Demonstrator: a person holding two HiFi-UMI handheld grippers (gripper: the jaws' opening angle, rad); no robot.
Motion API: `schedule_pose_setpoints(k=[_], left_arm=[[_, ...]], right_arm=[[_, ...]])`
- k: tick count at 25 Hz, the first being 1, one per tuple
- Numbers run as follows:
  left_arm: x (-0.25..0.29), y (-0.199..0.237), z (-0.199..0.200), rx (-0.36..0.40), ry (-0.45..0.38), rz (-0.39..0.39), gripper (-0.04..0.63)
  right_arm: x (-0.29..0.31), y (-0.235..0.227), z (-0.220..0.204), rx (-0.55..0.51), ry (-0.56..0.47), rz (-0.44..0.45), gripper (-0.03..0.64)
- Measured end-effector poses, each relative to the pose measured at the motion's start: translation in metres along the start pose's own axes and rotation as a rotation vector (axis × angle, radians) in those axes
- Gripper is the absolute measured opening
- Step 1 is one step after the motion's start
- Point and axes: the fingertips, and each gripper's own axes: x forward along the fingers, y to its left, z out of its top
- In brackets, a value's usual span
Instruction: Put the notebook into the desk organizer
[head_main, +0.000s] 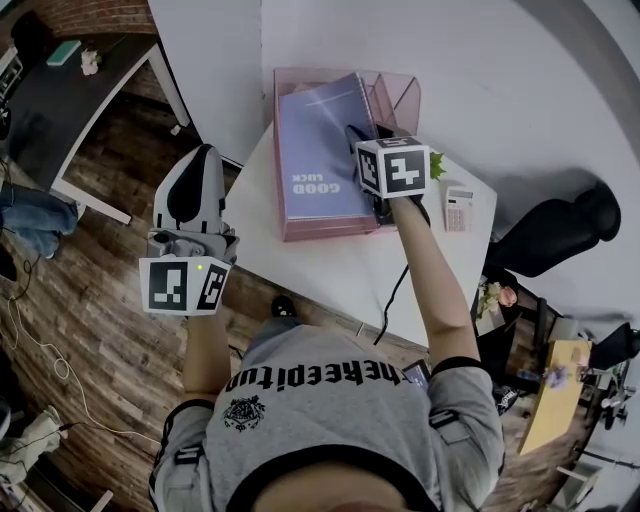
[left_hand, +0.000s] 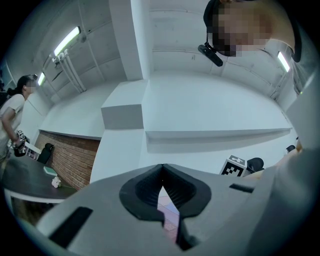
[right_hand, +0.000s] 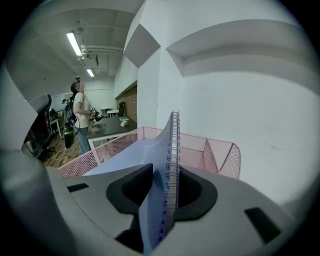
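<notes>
Jaws of the right gripper (right_hand: 164, 175) stand a little apart with the notebook's (head_main: 318, 150) spiral edge between them. The pads look to be just off the wire and cover rather than pressing, so I read the hold as loose. Jaws of the left gripper (left_hand: 161, 172) are together at the tip with nothing between them. That gripper hangs off the tabletop's (head_main: 330, 265) left edge, well apart from the work.

The notebook lies cover up in the organizer (head_main: 395, 95), filling its wide flat compartment. Its left side rests low against the mesh. Its bound right side is raised where the right gripper has it, and in the right gripper view the cover curves up to the spiral.

By my judgement the task is nearly finished: the notebook is already inside the pink walls. What is left is to let the bound edge settle flat and draw the right gripper back clear of the wire. The spiral could catch on a pad as the gripper leaves and drag the notebook up again, so a straight pull-back seems wise.

The organizer's narrow slots along the right side show only bare mesh, so they look empty, though the gripper's cube hides the nearest part. The organizer sits at the tabletop's far end by the wall. A calculator (head_main: 459, 208) lies on the tabletop just right of the gripper.
</notes>
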Motion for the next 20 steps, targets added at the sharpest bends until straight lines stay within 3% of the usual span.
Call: schedule_pose_setpoints(k=[13, 20], left_arm=[[0.010, 0.004, -0.007, -0.009, 0.009, -0.014, 0.003], [0.011, 0.012, -0.008, -0.008, 0.009, -0.001, 0.003]], right_arm=[[0.004, -0.006, 0.000, 0.022, -0.005, -0.075, 0.164], [0.002, -0.012, 0.004, 0.092, -0.033, -0.082, 0.186]])
